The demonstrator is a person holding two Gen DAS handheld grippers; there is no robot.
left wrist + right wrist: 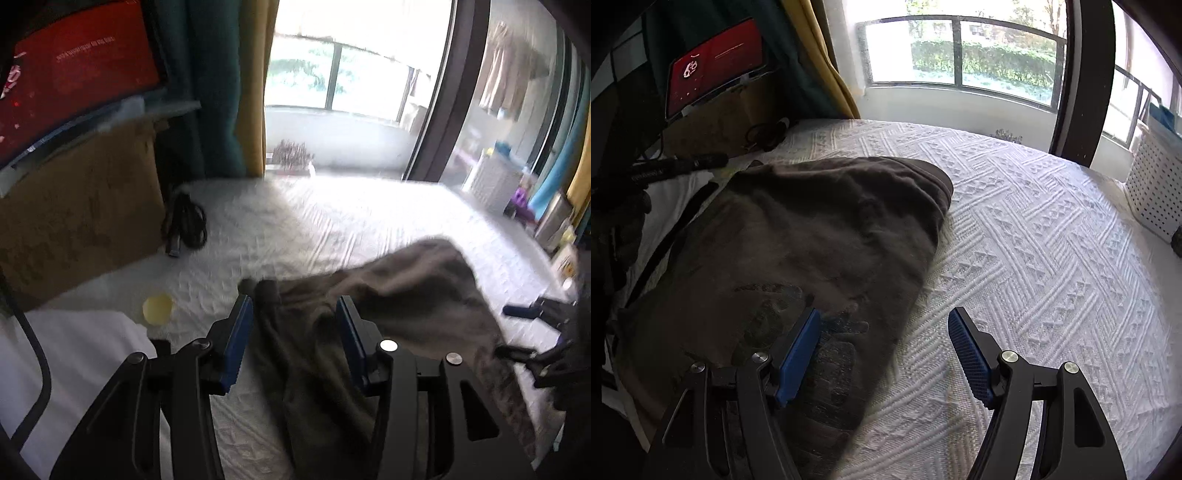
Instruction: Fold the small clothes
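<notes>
A dark brown garment (820,236) with a faded print lies loosely spread on the white textured bedspread (1034,240). In the left wrist view the garment (406,288) runs under and between the fingers of my left gripper (293,301). Its blue pads stand apart and neither presses the cloth. My right gripper (882,314) is open wide. Its left finger hovers over the printed part and its right finger over bare bedspread. The right gripper (511,330) also shows at the garment's right edge in the left wrist view.
A cardboard box (74,221) with a red screen (74,66) on top stands at the left. A coiled black cable (188,225) lies beside the box. A yellow disc (157,309) and white cloth (74,350) lie near left. A white perforated basket (1156,199) sits at the right edge, with windows behind.
</notes>
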